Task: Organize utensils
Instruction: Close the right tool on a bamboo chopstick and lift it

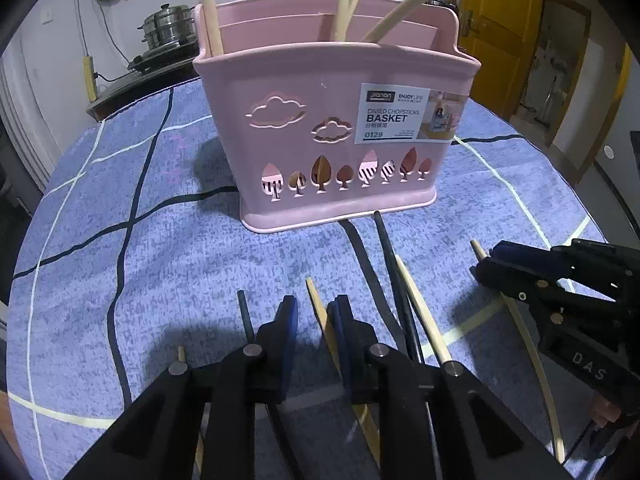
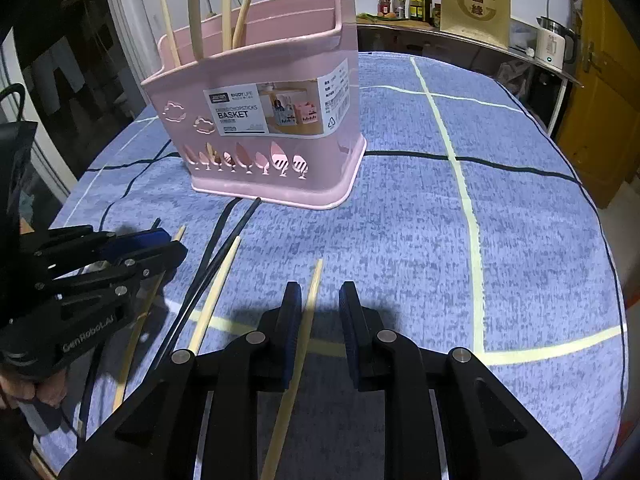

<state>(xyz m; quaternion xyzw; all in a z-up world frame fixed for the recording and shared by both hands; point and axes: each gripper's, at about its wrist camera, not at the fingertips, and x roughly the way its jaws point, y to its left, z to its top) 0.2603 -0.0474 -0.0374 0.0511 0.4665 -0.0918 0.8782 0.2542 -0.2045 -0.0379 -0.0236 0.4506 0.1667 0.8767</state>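
A pink divided chopsticks basket (image 1: 320, 128) (image 2: 264, 120) stands on the blue cloth and holds several pale chopsticks (image 1: 344, 0) (image 2: 228, 4). Loose chopsticks lie on the cloth in front of it: pale ones (image 1: 420, 312) (image 2: 218, 292) and black ones (image 1: 394, 280) (image 2: 224, 256). My left gripper (image 1: 314, 320) (image 2: 168, 246) is open, low over the cloth, with a pale chopstick (image 1: 318, 312) lying between its jaws. My right gripper (image 2: 320, 306) (image 1: 486, 260) is open, with another pale chopstick (image 2: 308, 320) between its jaws, close to the left pad.
The table (image 2: 500, 220) is covered by a blue cloth with white and black lines. Behind it stand a steel steamer pot (image 1: 168, 28), bottles (image 2: 416, 0), a kettle (image 2: 554, 42) on a counter, and a yellow door (image 1: 500, 4).
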